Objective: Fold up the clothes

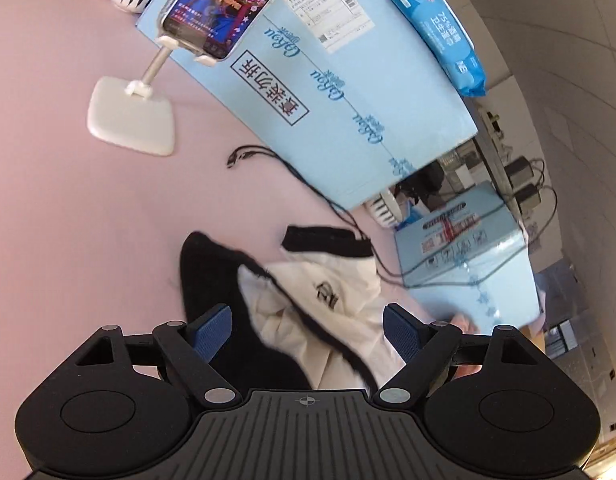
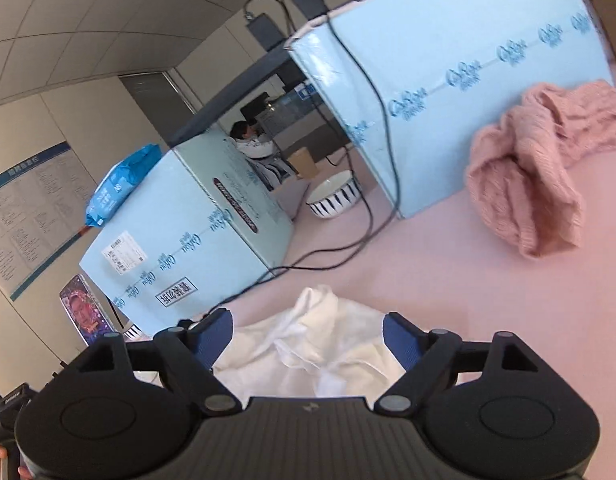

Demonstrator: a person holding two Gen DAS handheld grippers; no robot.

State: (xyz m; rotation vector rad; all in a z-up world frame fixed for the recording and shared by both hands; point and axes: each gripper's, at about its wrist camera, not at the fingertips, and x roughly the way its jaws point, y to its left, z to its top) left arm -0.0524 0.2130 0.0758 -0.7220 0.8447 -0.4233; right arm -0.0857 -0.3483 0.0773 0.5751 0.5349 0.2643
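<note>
A: Where's the cream-and-black top (image 1: 328, 292)?
B: Crumpled on the pink table (image 1: 68, 200), just ahead of both grippers, nearer than the blue carton (image 1: 348, 92).
A: Gripped?
B: No. Left gripper (image 1: 308, 334) and right gripper (image 2: 308, 336) gape wide, cloth loose between them.

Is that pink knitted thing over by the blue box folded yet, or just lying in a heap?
In a heap. The pink knit lies bunched and rumpled on the pink table cover against the blue box, with no flat layers or straight edges.
</note>
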